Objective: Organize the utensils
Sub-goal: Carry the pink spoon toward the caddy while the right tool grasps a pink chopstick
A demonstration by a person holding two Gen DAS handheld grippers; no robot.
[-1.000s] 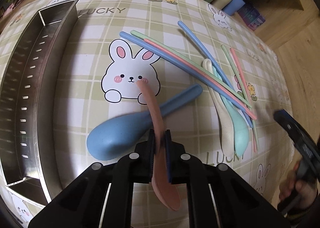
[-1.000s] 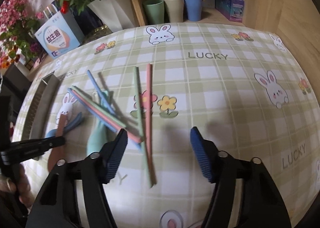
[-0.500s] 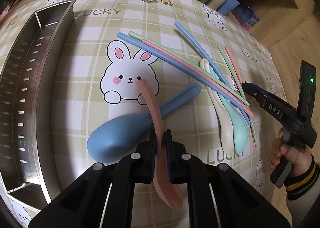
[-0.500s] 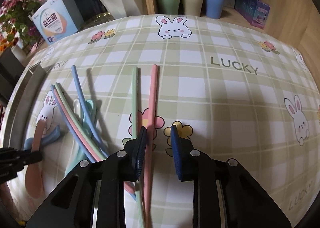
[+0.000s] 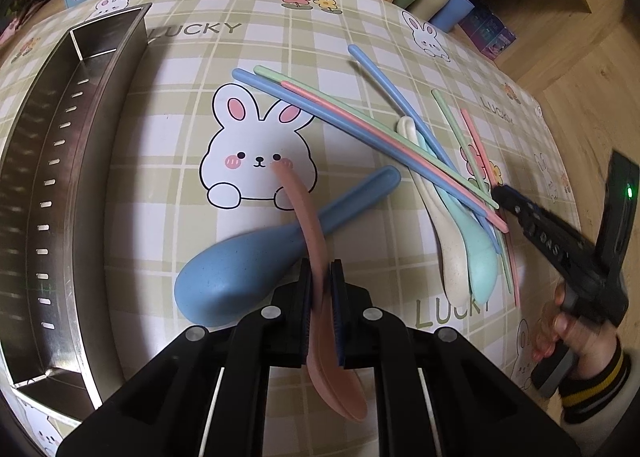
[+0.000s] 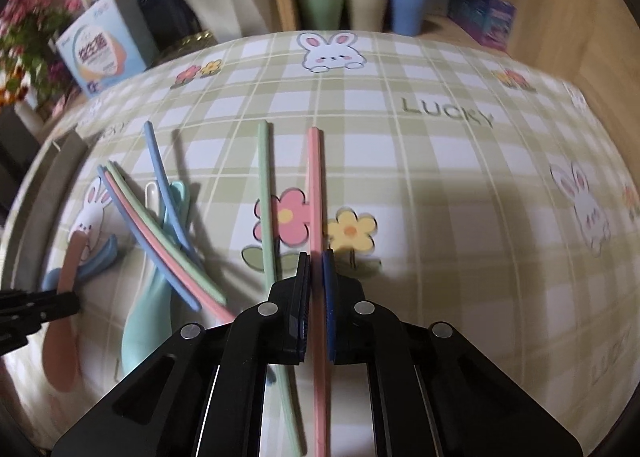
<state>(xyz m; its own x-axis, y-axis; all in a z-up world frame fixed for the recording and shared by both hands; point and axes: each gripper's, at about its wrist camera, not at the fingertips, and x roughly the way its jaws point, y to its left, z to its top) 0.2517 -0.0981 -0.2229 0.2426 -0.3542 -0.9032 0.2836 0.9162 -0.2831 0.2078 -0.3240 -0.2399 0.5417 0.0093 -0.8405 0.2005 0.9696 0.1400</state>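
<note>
Both wrist views look steeply down, close over the checked tablecloth [image 5: 180, 105], sharing the utensil pile.

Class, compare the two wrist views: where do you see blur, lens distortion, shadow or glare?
Left wrist view: fisheye bends the steel utensil tray into a curve; the person's hand is slightly blurred. Right wrist view: flowers and boxes at the edges smear; the gripper, shut on the pink chopstick, casts a soft shadow across the tablecloth.

The counter [image 5: 192, 41] carries a metal tray [image 5: 48, 177], 3 spoons [image 5: 240, 273] and scattered chopsticks [image 5: 360, 121].
</note>
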